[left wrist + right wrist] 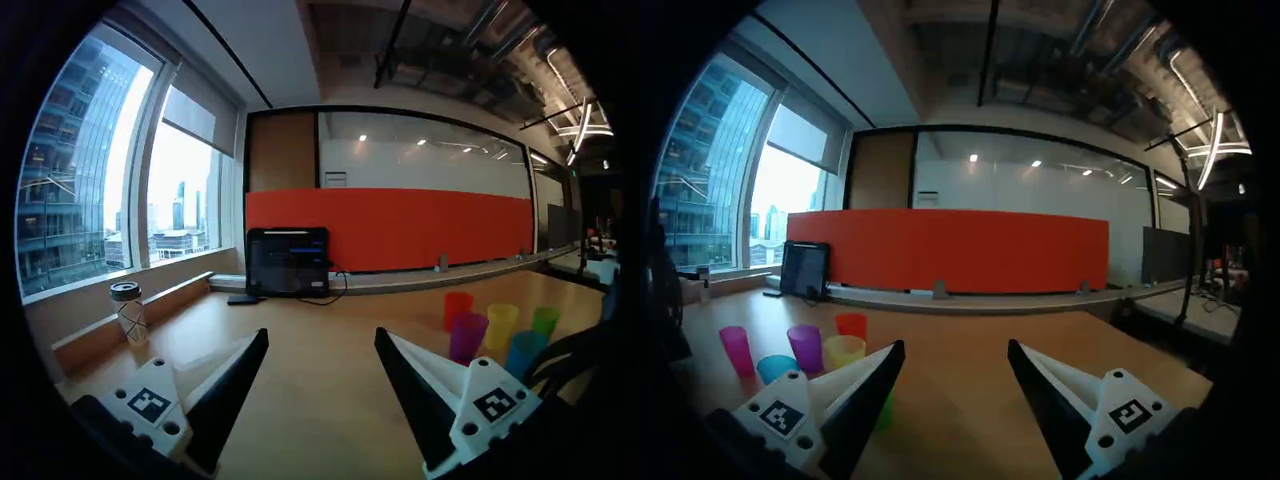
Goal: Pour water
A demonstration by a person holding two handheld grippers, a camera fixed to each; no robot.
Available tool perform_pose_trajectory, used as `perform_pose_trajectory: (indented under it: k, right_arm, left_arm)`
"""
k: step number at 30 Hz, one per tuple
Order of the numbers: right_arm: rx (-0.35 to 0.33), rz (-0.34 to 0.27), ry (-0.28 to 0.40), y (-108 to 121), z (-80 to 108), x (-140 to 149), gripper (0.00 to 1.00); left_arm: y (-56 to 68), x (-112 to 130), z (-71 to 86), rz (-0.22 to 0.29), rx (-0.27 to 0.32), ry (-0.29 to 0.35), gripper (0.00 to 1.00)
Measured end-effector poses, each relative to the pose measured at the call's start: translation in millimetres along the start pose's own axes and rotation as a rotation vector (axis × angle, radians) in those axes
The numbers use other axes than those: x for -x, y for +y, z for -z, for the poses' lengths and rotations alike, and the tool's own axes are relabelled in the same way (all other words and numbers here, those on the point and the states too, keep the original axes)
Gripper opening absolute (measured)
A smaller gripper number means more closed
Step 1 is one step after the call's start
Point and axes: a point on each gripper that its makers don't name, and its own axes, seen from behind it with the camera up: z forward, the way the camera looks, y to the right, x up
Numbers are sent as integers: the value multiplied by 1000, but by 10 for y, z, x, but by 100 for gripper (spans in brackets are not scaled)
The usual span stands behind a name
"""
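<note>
Wooden table (320, 424) bears translucent tapered cups (468, 334); left hand-held gripper (320, 331) and right hand-held gripper (954, 344) spread.

Both cameras ride low over the tabletop (320, 392), facing past the coloured cups (501, 324) toward the orange partition (392, 228) well beyond them. The left gripper view looks from just left of the cups, the right gripper view from just right; both share cups and partition.

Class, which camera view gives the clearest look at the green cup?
The left gripper view: the green cup stands in plain sight beside the yellow cup. In the right gripper view it is mostly hidden behind the right tongs, with a green edge peeking out.
</note>
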Motion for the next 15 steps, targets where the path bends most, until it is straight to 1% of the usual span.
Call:
perform_pose_trajectory:
  k: [3, 6, 12, 15]
  right_arm:
    - [-4, -4, -4, 0, -8, -88, 100]
    - [-11, -12, -12, 14, -26, -215, 100]
    - [-25, -30, -17, 58, -99, -521, 100]
    - [-29, -35, -17, 75, -138, -678, 100]
  left_arm:
    - [48, -101, -62, 2, 7, -2, 99]
    - [70, -224, -111, 7, 18, -11, 99]
    - [62, -537, -184, 0, 32, -10, 99]
    - [33, -723, -203, -7, 31, 0, 99]
